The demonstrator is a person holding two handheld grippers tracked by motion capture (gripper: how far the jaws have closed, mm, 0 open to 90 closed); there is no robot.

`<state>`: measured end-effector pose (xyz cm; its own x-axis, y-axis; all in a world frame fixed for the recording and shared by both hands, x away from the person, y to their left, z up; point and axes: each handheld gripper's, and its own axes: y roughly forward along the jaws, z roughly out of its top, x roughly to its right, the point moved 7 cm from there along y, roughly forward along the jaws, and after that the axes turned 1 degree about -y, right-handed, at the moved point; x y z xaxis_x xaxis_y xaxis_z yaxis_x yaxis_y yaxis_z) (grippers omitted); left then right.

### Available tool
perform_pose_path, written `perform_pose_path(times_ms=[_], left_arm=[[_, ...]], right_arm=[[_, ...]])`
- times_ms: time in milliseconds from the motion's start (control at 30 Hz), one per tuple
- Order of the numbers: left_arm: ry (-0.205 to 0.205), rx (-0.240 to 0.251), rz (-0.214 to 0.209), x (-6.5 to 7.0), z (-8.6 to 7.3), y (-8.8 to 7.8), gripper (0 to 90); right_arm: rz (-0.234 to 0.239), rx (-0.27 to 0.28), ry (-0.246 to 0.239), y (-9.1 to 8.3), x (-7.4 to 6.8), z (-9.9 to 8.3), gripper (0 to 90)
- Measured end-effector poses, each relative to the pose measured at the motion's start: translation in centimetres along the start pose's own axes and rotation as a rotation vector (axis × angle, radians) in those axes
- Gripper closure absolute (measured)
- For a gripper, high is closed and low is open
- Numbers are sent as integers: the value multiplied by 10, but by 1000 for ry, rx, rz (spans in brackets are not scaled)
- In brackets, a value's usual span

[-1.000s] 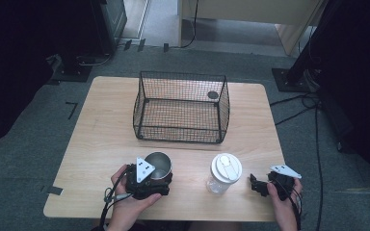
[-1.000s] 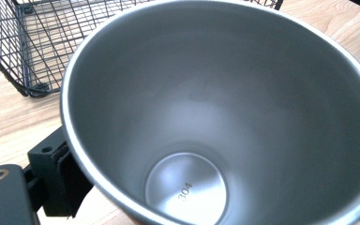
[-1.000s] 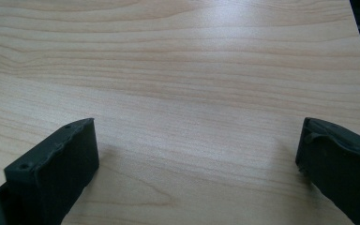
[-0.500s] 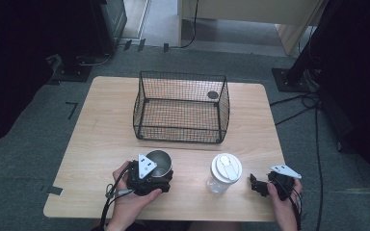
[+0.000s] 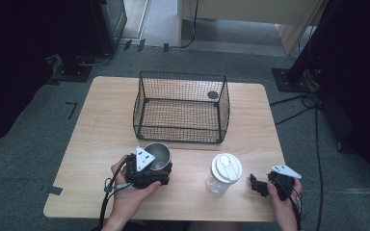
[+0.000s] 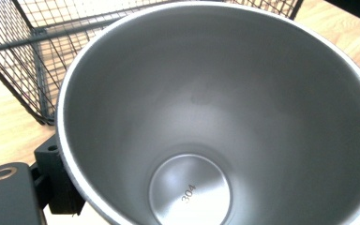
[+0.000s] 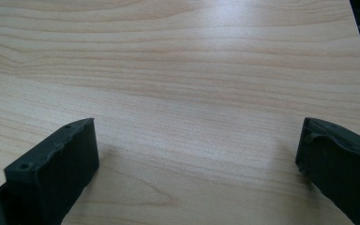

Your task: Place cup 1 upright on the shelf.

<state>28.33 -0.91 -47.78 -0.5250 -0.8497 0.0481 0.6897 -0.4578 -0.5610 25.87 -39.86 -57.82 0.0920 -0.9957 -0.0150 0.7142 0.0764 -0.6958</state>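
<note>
A steel cup with an empty, shiny inside is held near the table's front left, just in front of the wire basket. My left gripper is shut on it, and one black finger shows beside the cup's wall while the other is hidden behind it. At the front right, my right gripper rests low over the wood with its jaws wide apart and nothing between them.
A black wire basket stands open-topped in the middle of the wooden table; its corner is close behind the cup. A clear jar with a white lid stands between the two grippers. Dark stands and cables lie on the floor around.
My left gripper has carried the steel cup slightly up and forward, toward the basket. The right gripper and the jar have stayed put.
</note>
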Motion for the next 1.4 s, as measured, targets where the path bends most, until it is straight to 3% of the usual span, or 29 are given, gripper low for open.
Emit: perform_pose_path(times_ms=[833, 1400], left_arm=[[-12, 45, 23, -11, 52, -1, 79], [-19, 67, 34, -18, 77, 0, 79]], right_arm=[[0, 0, 2, 0, 0, 0, 0], [0, -1, 3, 0, 0, 0, 0]])
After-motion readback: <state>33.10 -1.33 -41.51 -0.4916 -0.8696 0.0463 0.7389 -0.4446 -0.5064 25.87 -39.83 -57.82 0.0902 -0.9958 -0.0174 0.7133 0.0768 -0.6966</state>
